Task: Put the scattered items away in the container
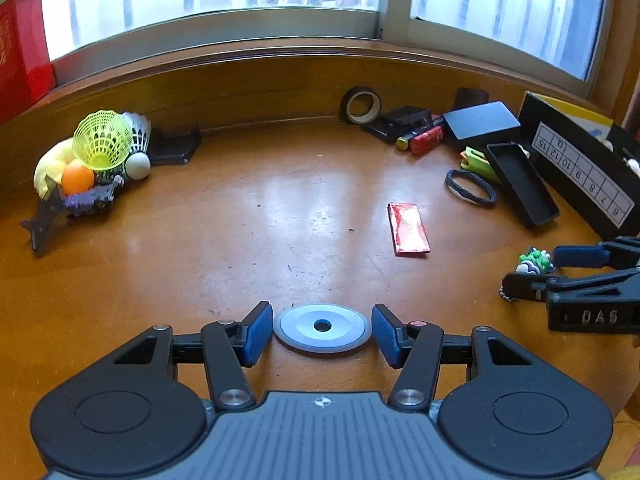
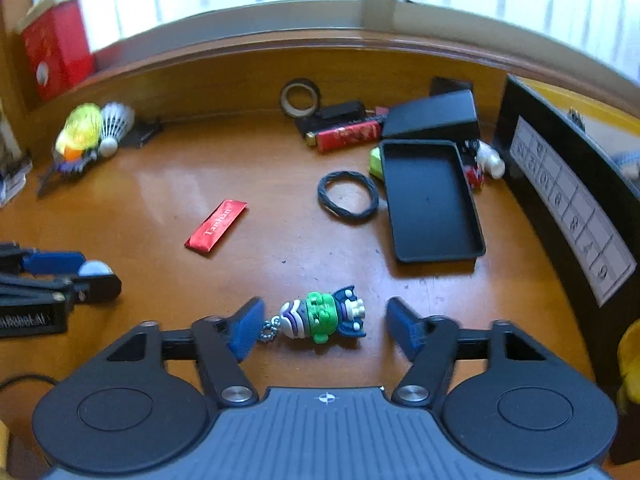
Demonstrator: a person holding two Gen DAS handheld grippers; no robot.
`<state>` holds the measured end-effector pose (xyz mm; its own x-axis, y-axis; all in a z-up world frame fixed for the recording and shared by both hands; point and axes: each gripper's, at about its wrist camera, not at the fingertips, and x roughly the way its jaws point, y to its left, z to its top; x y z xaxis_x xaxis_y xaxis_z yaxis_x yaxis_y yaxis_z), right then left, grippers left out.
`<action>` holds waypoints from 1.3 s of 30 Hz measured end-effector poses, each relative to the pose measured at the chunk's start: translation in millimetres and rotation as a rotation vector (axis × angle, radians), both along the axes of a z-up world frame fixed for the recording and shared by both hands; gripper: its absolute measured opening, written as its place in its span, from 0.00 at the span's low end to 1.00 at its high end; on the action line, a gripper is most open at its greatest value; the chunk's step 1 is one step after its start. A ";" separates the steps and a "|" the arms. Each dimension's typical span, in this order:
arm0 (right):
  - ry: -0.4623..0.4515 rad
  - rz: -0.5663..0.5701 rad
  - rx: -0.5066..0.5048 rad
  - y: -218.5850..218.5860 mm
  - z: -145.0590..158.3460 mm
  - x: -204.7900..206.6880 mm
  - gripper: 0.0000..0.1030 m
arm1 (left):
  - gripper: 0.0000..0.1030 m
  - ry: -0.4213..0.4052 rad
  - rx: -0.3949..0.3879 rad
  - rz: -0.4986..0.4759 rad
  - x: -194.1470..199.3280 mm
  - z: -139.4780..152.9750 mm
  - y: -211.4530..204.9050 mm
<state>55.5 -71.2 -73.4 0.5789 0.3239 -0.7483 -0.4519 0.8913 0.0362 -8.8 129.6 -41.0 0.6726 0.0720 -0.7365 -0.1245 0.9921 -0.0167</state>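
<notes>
Nearest the right wrist camera, the right gripper [image 2: 325, 326] stands spread wide around a small toy figure keychain [image 2: 322, 317], neither pad touching its body; the toy lies on its side on the wooden desk [image 2: 280, 184], long axis running across between the pads, its bead chain reaching toward the left pad and its dark feet toward the right one. The left gripper [image 1: 322, 334] brackets a flat grey disc [image 1: 322, 328] lying on the desk, pads just beside its rim; whether they press it cannot be told. Toward the desk's right edge an open black tray [image 2: 430, 204] sits empty, lengthwise away from the camera, its lid [image 2: 434, 116] tilted behind it. A black rubber band [image 2: 347, 198] lies just beside the tray; a red packet [image 2: 216, 227] lies apart. A white figure [image 2: 490, 160] behind the tray is partly hidden.
</notes>
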 end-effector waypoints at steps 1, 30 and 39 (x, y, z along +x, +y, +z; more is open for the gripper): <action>-0.013 0.004 -0.021 1.3 -1.7 -1.8 0.78 | 0.56 0.001 0.006 -0.002 -0.5 -0.3 -1.6; -0.040 0.070 0.017 -6.6 15.3 -9.4 0.48 | 0.55 -0.047 0.011 0.018 2.7 16.0 -22.3; -0.062 0.079 0.018 -32.2 29.9 -1.6 0.48 | 0.55 -0.065 0.018 -0.008 23.1 32.3 -61.1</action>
